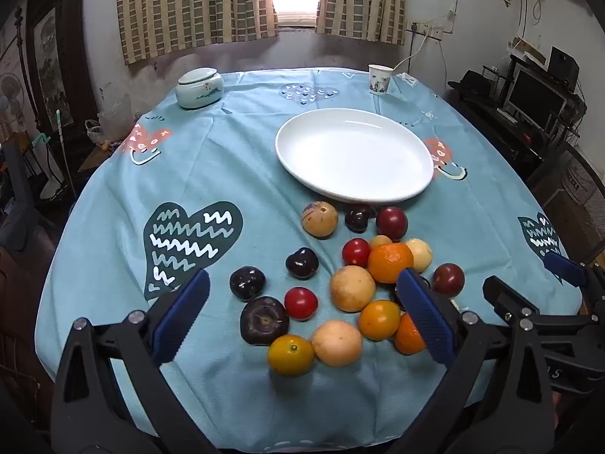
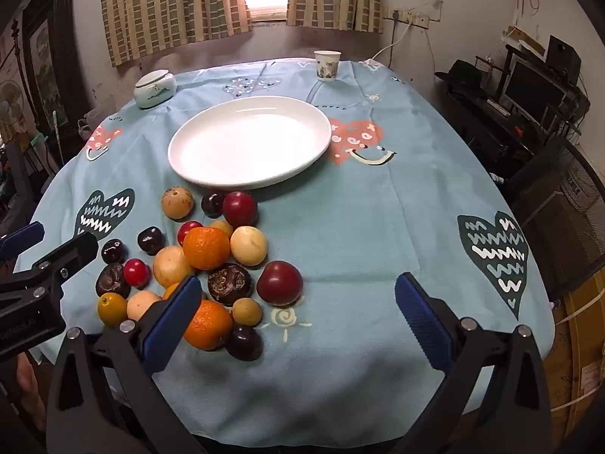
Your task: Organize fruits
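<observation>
Several fruits lie loose on the blue tablecloth: an orange point(image 1: 390, 262) point(image 2: 206, 247), dark plums point(image 1: 247, 283), red cherry tomatoes point(image 1: 300, 303), pale round fruits point(image 1: 352, 288) and yellow ones point(image 1: 291, 354). An empty white oval plate point(image 1: 401, 151) point(image 2: 211, 143) sits just beyond them. My left gripper point(image 1: 302, 317) hovers open above the near side of the pile, nothing between its blue pads. My right gripper point(image 2: 298, 319) is open over bare cloth right of the pile, with a red plum point(image 2: 280, 282) just ahead. Each gripper shows at the edge of the other's view.
A lidded ceramic jar point(image 1: 199, 87) point(image 2: 154, 89) stands at the table's far left and a paper cup point(image 1: 379, 79) point(image 2: 326, 65) at the far edge. Shelves with a monitor point(image 1: 537, 94) stand to the right of the round table. Curtains hang behind.
</observation>
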Motion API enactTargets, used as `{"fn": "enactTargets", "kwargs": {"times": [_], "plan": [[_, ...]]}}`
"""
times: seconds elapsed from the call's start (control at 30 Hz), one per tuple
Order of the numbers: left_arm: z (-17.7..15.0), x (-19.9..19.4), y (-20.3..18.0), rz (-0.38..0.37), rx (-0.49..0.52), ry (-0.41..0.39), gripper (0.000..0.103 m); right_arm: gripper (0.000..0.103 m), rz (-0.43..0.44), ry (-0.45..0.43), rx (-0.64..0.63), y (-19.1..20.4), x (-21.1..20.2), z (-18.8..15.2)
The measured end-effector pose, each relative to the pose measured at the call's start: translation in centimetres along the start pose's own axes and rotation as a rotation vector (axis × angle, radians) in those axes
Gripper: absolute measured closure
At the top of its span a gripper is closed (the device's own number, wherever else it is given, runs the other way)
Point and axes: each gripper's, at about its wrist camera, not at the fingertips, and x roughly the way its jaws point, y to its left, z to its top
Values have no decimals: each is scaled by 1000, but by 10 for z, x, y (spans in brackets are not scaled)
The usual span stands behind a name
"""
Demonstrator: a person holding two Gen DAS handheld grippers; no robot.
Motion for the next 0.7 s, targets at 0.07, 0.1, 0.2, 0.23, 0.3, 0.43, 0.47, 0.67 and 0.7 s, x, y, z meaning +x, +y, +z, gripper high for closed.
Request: {"fn": "enactTargets", "kwargs": {"times": [0.07, 0.1, 0.2, 0.23, 0.3, 0.43, 0.47, 0.67, 0.7], "plan": [[0, 0, 0, 2, 2, 0, 2, 1, 7, -4, -9, 1, -1, 0], [0, 0, 0, 6, 3, 1, 2, 1, 6, -8, -12, 1, -2, 0], [0, -1, 1, 7, 2, -2, 2, 1, 4, -18, -17, -2, -5, 1], [3, -3, -1, 8, 2, -3, 2, 1, 4, -21, -18, -4, -6, 1], [3, -3, 0, 4, 0, -6, 2, 1, 7, 2, -29, 7, -2, 0], [2, -5, 1, 5, 0, -6, 2, 1, 12, -5, -39, 9, -4, -1], [2, -5, 1, 5, 0, -5, 2, 1, 9, -4, -41, 10, -3, -1], [2, -4, 2, 3, 1, -5, 2, 1, 4, -1, -35, 10, -3, -2], [1, -3, 2, 3, 1, -5, 2, 1, 3, 0, -34, 9, -3, -2]]}}
